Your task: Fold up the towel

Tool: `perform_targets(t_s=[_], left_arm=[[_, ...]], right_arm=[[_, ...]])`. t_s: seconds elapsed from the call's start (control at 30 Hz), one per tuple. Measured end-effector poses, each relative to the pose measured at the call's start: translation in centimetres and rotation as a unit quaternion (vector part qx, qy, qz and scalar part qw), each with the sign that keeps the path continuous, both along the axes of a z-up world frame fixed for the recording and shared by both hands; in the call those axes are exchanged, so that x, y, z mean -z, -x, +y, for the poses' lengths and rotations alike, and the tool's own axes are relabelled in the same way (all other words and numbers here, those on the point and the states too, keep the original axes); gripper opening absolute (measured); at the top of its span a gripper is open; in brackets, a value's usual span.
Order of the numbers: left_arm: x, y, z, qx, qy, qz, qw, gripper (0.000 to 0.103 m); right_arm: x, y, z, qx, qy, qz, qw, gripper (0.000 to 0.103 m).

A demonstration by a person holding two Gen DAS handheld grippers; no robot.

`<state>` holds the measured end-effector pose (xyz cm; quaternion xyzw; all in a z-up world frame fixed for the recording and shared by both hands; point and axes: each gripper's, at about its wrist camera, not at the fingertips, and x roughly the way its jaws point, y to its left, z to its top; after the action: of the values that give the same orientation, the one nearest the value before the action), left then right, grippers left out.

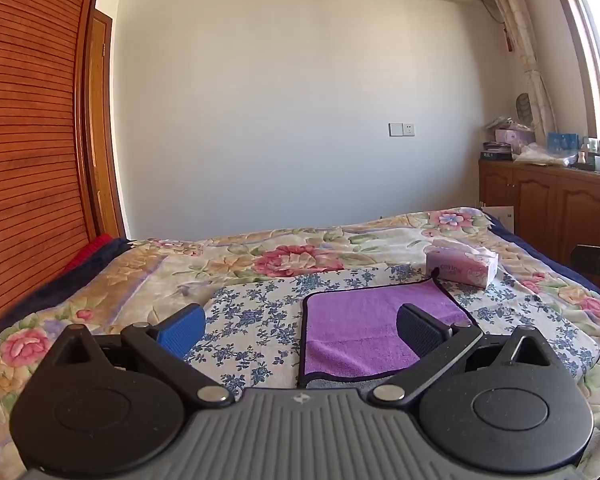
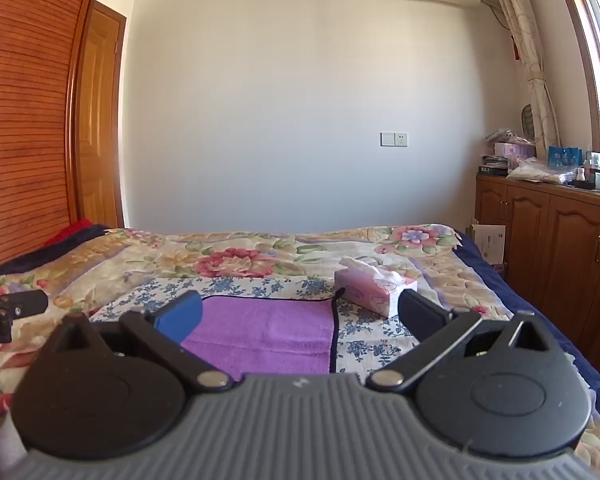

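Both my grippers — left (image 1: 300, 330), right (image 2: 300, 316) — hold fingers spread, gripping nothing, above the purple towel (image 1: 374, 330), flat, dark-edged; tissue box (image 1: 462, 268) just beyond its far corner.

Bed (image 1: 100, 280) has a big floral blanket, with a blue-flowered cloth (image 1: 260, 320) spread on it; purple towel (image 1: 360, 320) and tissue box (image 1: 462, 266) sit on that.

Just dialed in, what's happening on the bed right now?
A person holds two grippers above a bed to fold a towel. The purple towel lies flat on a blue-flowered cloth, not yet gripped. The left gripper and the right gripper are both open and hold nothing. A tissue box sits just past the towel's far right corner. Folding looks not yet begun.
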<state>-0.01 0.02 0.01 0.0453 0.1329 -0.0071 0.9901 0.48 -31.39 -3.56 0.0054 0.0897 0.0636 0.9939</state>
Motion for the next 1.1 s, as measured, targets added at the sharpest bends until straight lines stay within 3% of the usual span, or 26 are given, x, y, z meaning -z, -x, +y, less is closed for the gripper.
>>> perform_targets(t_s=[1.1], left_arm=[[0.02, 0.01, -0.03, 0.000, -0.005, -0.002, 1.0000, 0.103]], right_arm=[[0.09, 0.03, -0.11, 0.001, 0.005, -0.002, 1.000, 0.103]])
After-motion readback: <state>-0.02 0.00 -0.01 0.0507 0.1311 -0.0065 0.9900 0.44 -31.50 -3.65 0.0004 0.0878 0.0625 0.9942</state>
